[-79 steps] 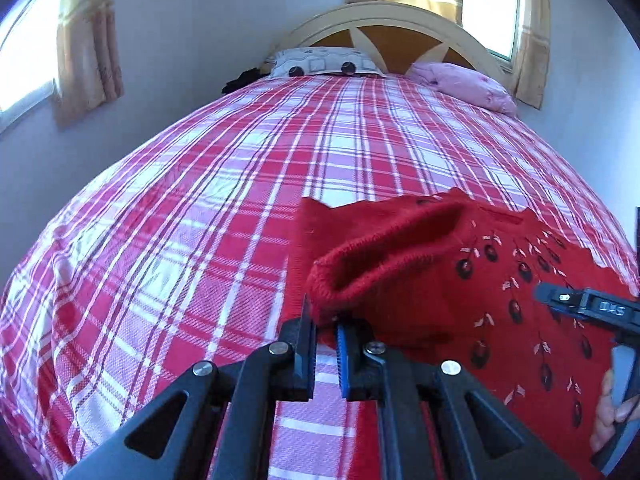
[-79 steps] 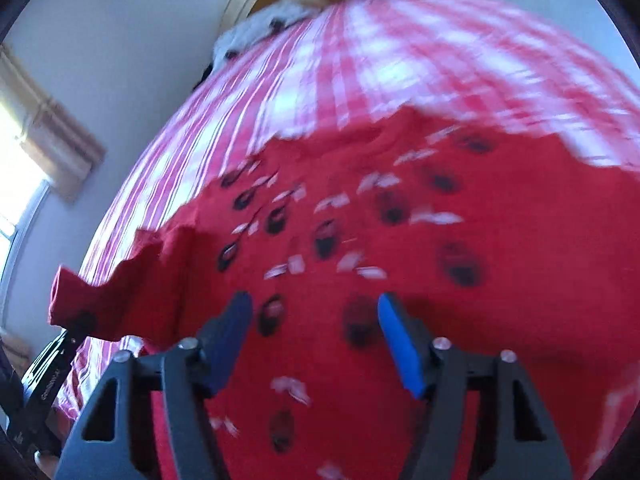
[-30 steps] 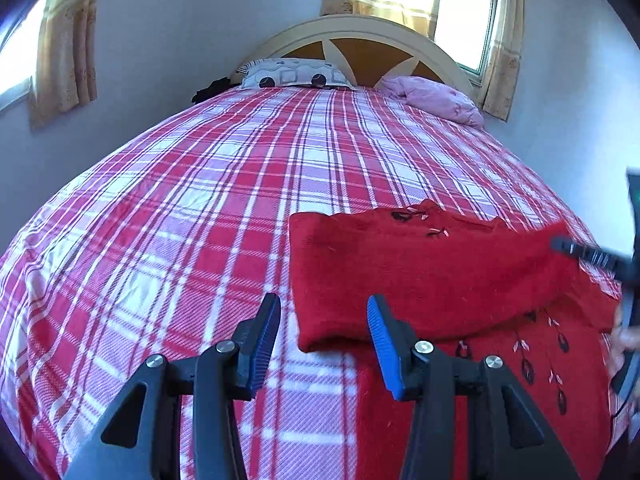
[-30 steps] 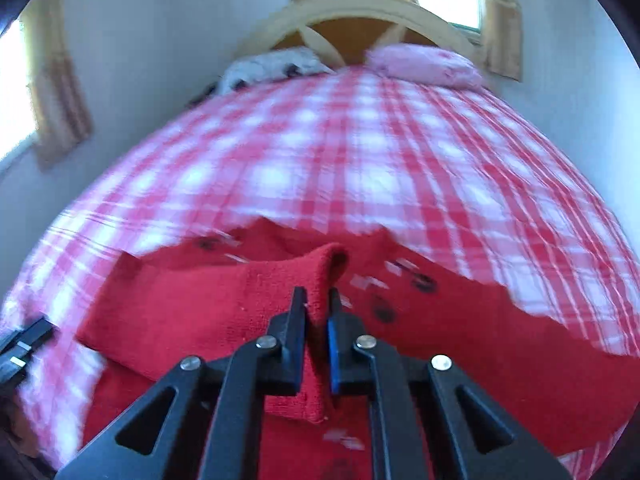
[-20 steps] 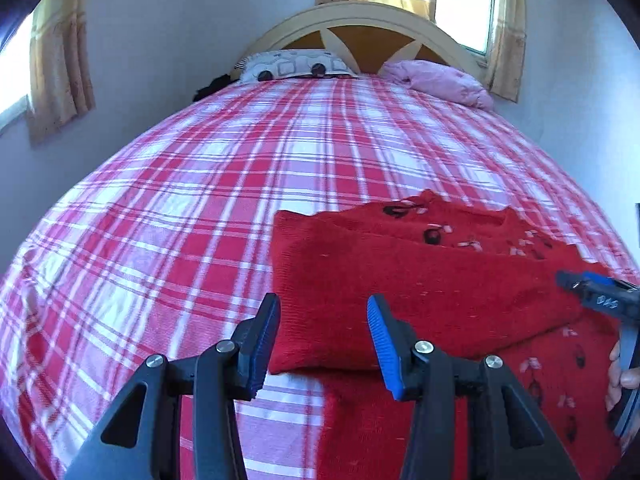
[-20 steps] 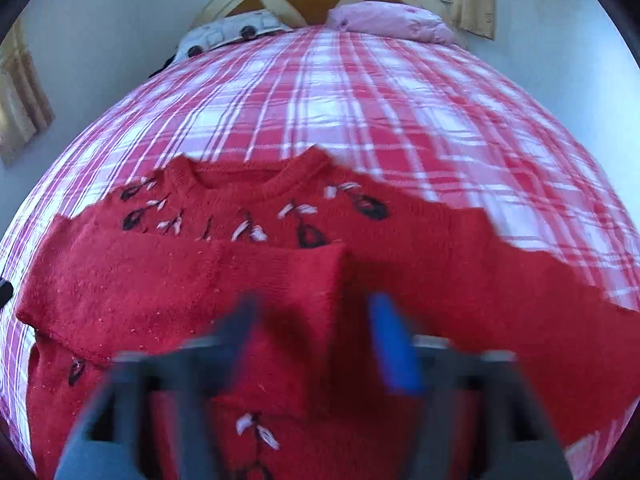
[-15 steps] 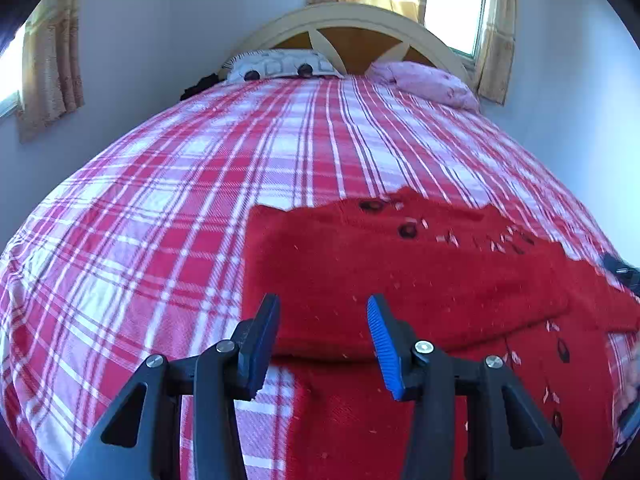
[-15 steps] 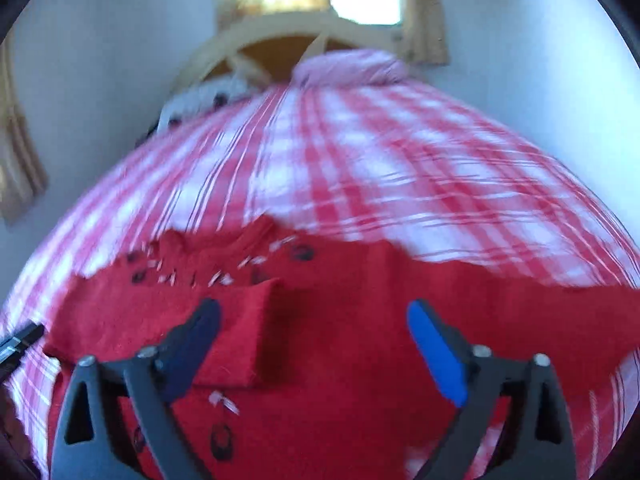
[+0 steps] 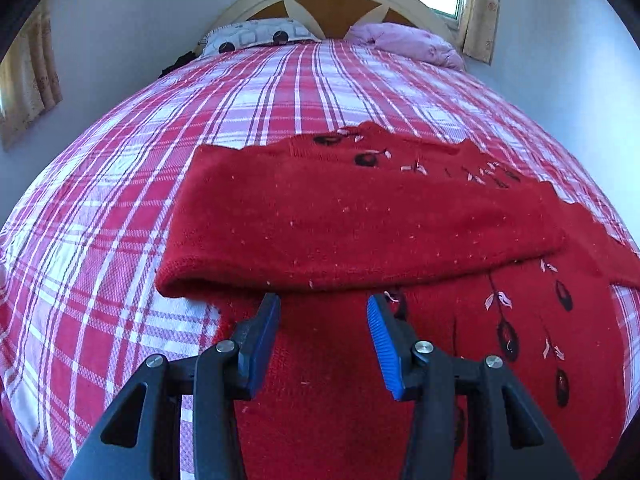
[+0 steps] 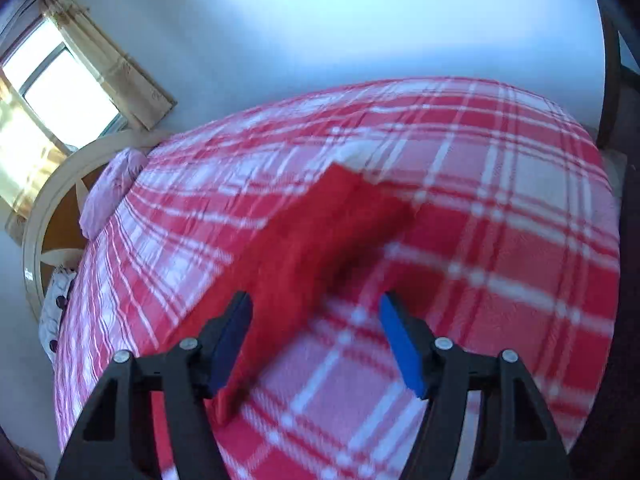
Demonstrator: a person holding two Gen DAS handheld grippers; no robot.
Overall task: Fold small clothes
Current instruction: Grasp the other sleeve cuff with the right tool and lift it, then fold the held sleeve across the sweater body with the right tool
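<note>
Over a fuzzy red knit sweater (image 9: 360,224), both hand-held grippers (image 9: 322,320) (image 10: 316,320) gape wide.

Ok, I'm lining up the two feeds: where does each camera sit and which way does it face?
Left wrist: on the left gripper, low over the red sweater, facing the headboard; both fingers show, open.
Right wrist: on the right gripper, rolled, looking along the outstretched sleeve; fingers open, image blurred.
Shared: sweater, plaid bedspread, headboard, pink pillow.

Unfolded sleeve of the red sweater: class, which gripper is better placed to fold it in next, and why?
Probably the right gripper: open, with the unfolded sleeve straight ahead. The left gripper faces the folded sleeve.
</note>
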